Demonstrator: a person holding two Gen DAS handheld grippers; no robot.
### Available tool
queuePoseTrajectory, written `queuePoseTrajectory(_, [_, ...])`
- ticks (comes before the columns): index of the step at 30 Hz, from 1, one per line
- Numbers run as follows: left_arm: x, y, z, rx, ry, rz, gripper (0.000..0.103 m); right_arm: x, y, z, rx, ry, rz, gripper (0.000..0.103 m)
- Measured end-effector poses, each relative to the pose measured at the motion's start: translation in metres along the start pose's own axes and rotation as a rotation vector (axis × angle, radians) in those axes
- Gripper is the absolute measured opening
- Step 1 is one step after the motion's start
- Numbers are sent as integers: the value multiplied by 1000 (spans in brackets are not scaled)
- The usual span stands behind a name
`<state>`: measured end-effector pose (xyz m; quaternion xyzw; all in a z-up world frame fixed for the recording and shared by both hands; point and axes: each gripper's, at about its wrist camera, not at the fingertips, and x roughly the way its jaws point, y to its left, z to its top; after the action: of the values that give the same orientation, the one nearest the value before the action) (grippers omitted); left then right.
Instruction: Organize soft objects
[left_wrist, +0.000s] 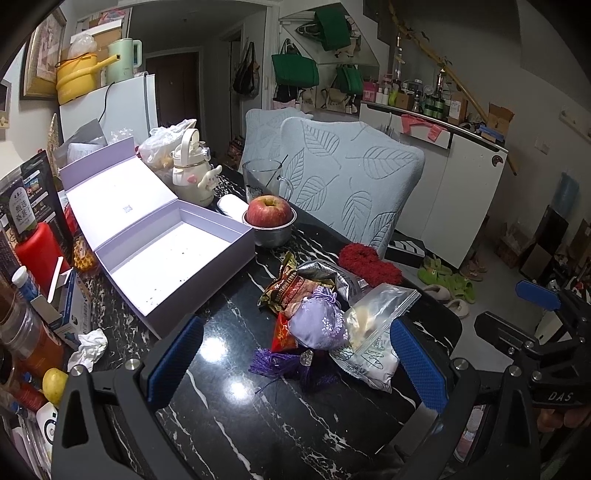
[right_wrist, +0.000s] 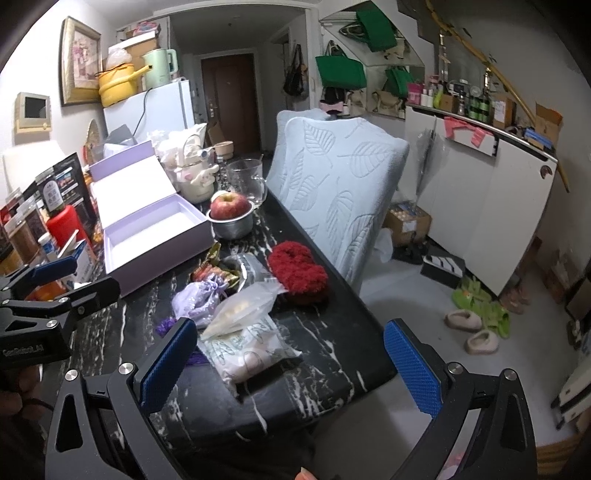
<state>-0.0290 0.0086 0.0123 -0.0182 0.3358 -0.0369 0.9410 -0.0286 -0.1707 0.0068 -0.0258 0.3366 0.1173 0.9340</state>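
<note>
A pile of soft things lies on the black marble table (left_wrist: 229, 417): a lilac drawstring pouch (left_wrist: 319, 325) (right_wrist: 197, 301), a clear zip bag (left_wrist: 376, 314) (right_wrist: 242, 308), a white printed packet (left_wrist: 369, 363) (right_wrist: 251, 350), snack wrappers (left_wrist: 291, 286), a purple tassel (left_wrist: 280, 363) and a fluffy red piece (left_wrist: 369, 260) (right_wrist: 297, 271). An open lilac box (left_wrist: 173, 258) (right_wrist: 147, 232) stands empty to the left. My left gripper (left_wrist: 295, 369) is open, just short of the pile. My right gripper (right_wrist: 291, 365) is open, over the table's near right edge, near the white packet.
An apple in a steel bowl (left_wrist: 269, 218), a glass mug (left_wrist: 264, 177) and a white kettle-shaped bottle (left_wrist: 192, 170) stand behind the box. Jars, cartons and a red bottle (left_wrist: 37, 251) crowd the left side. A chair with a leaf-pattern cover (left_wrist: 351, 173) stands at the right edge.
</note>
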Motion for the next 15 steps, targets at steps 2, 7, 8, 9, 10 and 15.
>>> queuePoseTrajectory(2, [-3, 0, -1, 1, -3, -1, 103, -2, 1, 0, -3, -1, 2, 103])
queuePoseTrajectory(7, [-8, -3, -5, 7, -9, -4, 103, -6, 3, -2, -5, -8, 7, 103])
queuePoseTrajectory(8, [-9, -4, -6, 9, -7, -6, 103, -7, 4, -3, -3, -10, 6, 103])
queuePoseTrajectory(9, [-9, -4, -7, 11, -6, -7, 103, -8, 3, -4, -2, -10, 5, 103])
queuePoseTrajectory(10, [-10, -4, -8, 13, -7, -9, 103, -10, 3, -5, -1, -12, 3, 103])
queuePoseTrajectory(15, [-12, -5, -13, 24, -7, -24, 103, -14, 4, -11, 3, -16, 0, 103])
